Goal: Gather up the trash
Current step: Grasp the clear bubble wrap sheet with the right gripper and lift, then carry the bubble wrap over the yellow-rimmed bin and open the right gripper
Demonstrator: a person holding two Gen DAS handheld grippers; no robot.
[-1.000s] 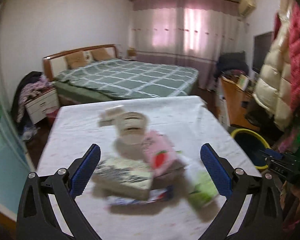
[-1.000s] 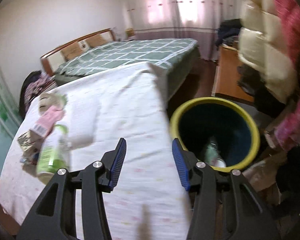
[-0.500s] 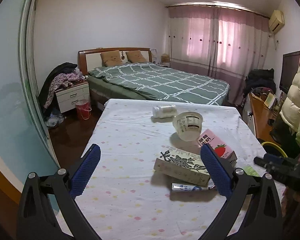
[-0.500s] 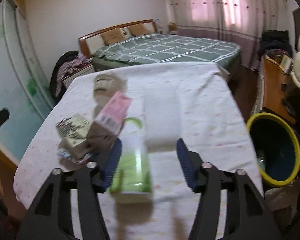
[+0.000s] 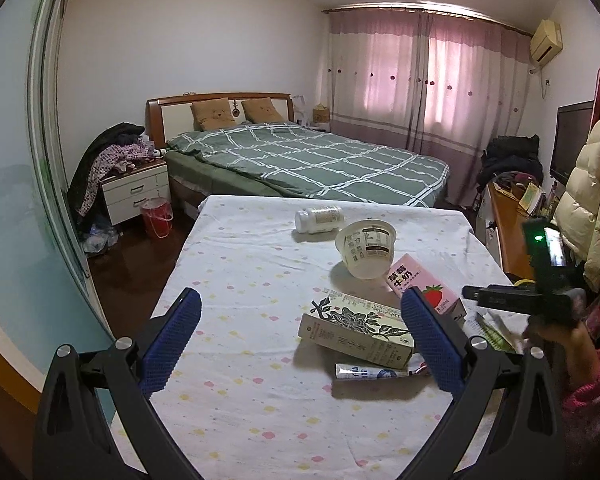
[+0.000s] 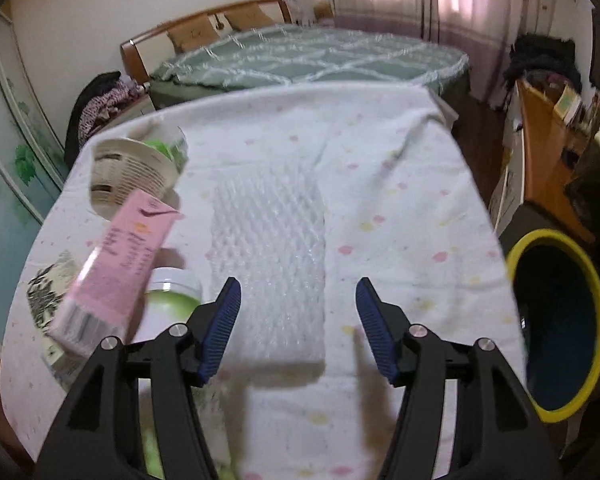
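Observation:
Trash lies on a white dotted tablecloth [image 5: 260, 264]: a white bottle [image 5: 318, 218] on its side, a clear tub [image 5: 366, 248], a pink strawberry milk carton [image 5: 420, 284], a floral box [image 5: 356, 330] and a tube [image 5: 376, 370]. My left gripper [image 5: 300, 340] stands open above the cloth, left of the pile, holding nothing. My right gripper [image 6: 298, 328] is open over a white foam net sleeve [image 6: 272, 264] that lies flat between and beyond its fingers, untouched. The pink carton [image 6: 116, 268], a green bottle [image 6: 172, 300] and the tub [image 6: 136, 176] are to its left.
A dark bin with a yellow rim [image 6: 556, 248] stands on the floor off the table's right edge. A bed [image 5: 308, 160] is beyond the table, a wooden desk [image 6: 548, 136] at the right. A hand [image 5: 560, 332] holds the right tool.
My right gripper swung from over the bin back across the table to the foam sleeve, and its jaws widened. My left gripper shifted left, so the pile now sits at its right finger.

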